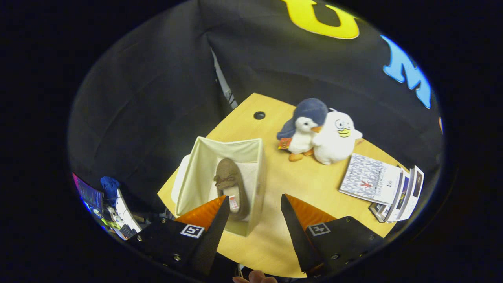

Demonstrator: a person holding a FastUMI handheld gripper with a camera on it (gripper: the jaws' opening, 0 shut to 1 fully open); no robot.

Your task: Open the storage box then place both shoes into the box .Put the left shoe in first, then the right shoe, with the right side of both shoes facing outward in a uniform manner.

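Sitting open near the table's left edge, the storage box [220, 177] holds one brown shoe [231, 184] lying lengthwise inside, its opening up, a small tag at its near end. Box stands just ahead of the left finger, whose tip overlaps its near rim. Gripper [253, 202] fingers spread wide, nothing between them but bare wooden table [275, 236]. Beyond the box: two plush toys side by side, a blue penguin [304, 127] touching a white one [336, 137]. Beside them, past the right finger, a fanned stack of booklets [383, 184]. Fingertips of a hand [255, 278] show below the gripper.
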